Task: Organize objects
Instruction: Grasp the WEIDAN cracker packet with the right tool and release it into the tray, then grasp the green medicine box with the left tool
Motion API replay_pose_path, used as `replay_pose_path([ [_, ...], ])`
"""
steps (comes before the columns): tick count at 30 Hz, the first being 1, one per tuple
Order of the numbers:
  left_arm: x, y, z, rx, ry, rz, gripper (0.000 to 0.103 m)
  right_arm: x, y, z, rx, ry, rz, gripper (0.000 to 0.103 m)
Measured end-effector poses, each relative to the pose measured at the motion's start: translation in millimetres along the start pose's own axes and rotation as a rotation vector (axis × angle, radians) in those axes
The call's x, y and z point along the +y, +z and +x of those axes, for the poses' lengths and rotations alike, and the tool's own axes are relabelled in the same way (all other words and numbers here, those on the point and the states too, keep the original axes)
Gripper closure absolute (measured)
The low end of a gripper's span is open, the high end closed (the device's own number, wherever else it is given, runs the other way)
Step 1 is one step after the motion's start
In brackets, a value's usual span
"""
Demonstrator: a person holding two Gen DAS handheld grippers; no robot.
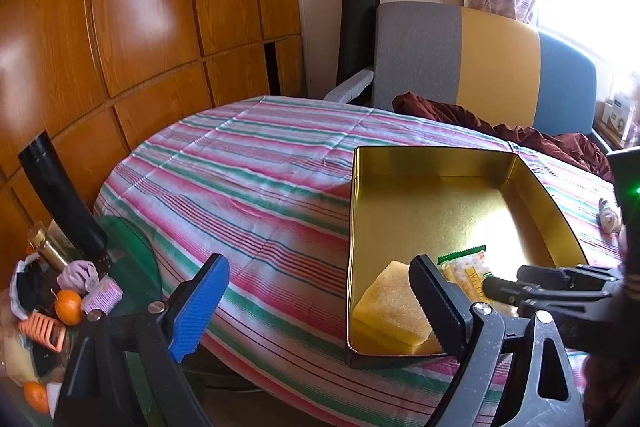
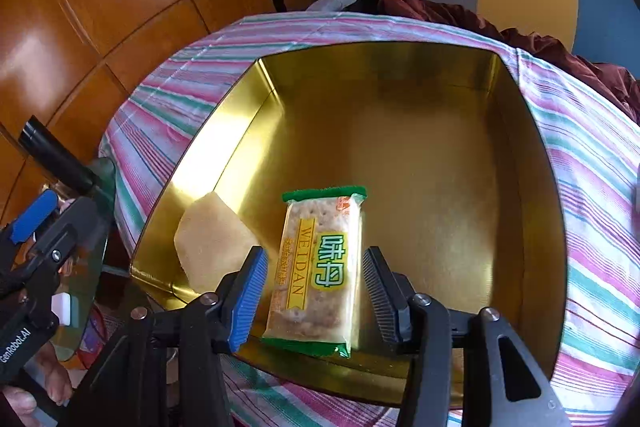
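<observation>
A gold tin box (image 1: 532,187) (image 2: 520,147) stands on the striped tablecloth. Inside, near its front corner, lie a pale yellow cake piece (image 1: 390,311) (image 2: 212,239) and a green-edged cracker packet (image 1: 466,267) (image 2: 316,267). My right gripper (image 2: 316,291) hangs over the box with its fingers on both sides of the packet, a small gap showing at each side; the packet rests on the box floor. My left gripper (image 1: 316,303) is open and empty above the cloth at the box's front left corner. The right gripper also shows in the left wrist view (image 1: 560,287).
A side table (image 1: 132,247) at the left holds tangerines (image 1: 68,305), hair rollers and a gold bottle. A small wrapped item (image 1: 610,217) lies right of the box. A striped chair (image 1: 480,59) with dark red cloth stands behind the table. Wooden cabinets line the left.
</observation>
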State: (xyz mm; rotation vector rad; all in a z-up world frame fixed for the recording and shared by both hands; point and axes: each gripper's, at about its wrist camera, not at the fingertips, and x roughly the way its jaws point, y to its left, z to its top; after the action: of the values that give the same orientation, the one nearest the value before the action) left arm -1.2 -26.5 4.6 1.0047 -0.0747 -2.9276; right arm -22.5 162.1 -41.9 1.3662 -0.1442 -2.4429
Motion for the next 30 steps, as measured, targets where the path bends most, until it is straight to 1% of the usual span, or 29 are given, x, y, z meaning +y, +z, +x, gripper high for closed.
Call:
replay_pose_path([
  [6,-9.3,3.6,-10.6,-0.031,-0.012,0.035,0.011,-20.0,2.5,-31.1,-0.076,-0.057,0.037,0.053],
  [9,-16.7,5.3,-14.9,-0.041,-0.020,0.057,0.011,-36.9,2.3,-49.9,-0.115,-0.098,0.066,0.053],
  [15,-32.3,8.4,-21.1,-0.057,-0.040,0.100,0.011,-82.5,-3.6,-85.1,-0.166,-0.177,0.142,0.053],
  [19,-45.1,9.1,-22.6,-0.058,-0.059,0.130,0.011,-117.6,-10.5,-108.7,-0.190,-0.247,0.196,0.053],
  [25,-73.4,9.6,-24.1,-0.058,-0.119,0.190,0.011,-181.4,-24.1,-149.8,-0.228,-0.352,0.306,0.053],
  [30,-112.8,12.3,-29.9,-0.069,-0.217,0.265,0.011,-245.5,-48.4,-193.6,-0.278,-0.467,0.438,0.052],
])
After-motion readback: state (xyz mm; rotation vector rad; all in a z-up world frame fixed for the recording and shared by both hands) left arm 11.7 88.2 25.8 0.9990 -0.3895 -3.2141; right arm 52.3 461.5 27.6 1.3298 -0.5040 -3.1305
